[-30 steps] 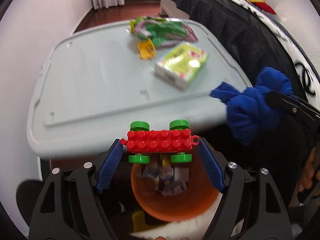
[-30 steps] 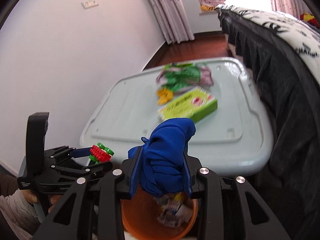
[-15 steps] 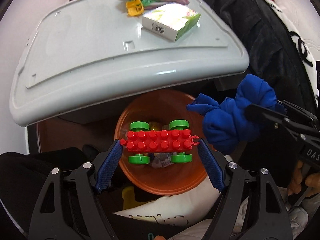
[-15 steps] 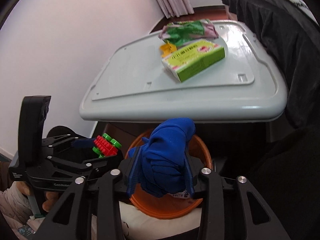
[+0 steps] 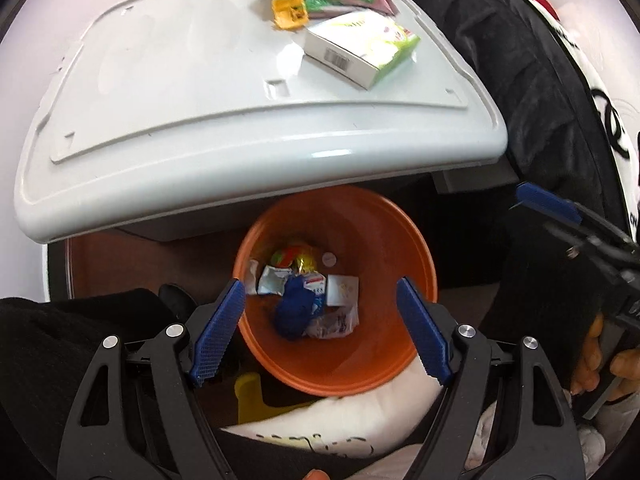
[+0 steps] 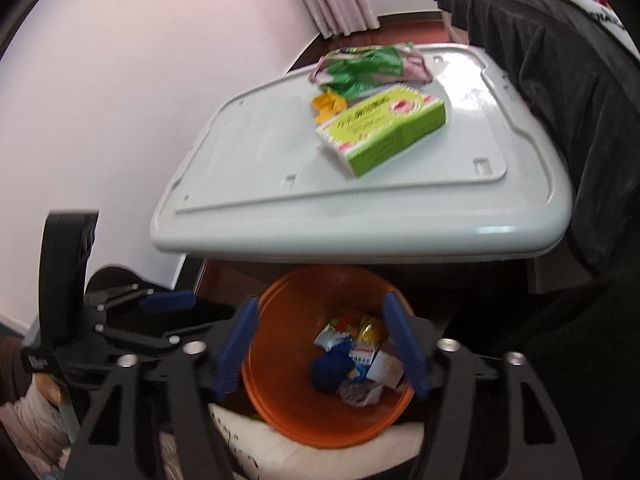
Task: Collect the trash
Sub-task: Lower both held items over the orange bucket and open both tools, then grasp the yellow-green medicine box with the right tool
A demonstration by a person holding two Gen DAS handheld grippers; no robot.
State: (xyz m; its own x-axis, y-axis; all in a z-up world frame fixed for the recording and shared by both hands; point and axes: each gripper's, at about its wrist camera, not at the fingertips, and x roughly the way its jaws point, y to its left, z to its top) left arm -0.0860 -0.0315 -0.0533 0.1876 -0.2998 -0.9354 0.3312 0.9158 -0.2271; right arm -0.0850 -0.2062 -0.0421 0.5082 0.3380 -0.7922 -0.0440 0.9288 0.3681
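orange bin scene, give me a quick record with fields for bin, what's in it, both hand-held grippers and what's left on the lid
bin: orange bin, on the floor below the white lid's front edge
contents: blue cloth lying on wrappers and small packets
left hand-held gripper: open, nothing between its fingers, above the bin
right hand-held gripper: jaws opening, nothing between them, above the bin
left on lid: green box, green wrapper, small yellow piece
red toy car: not visible in either view
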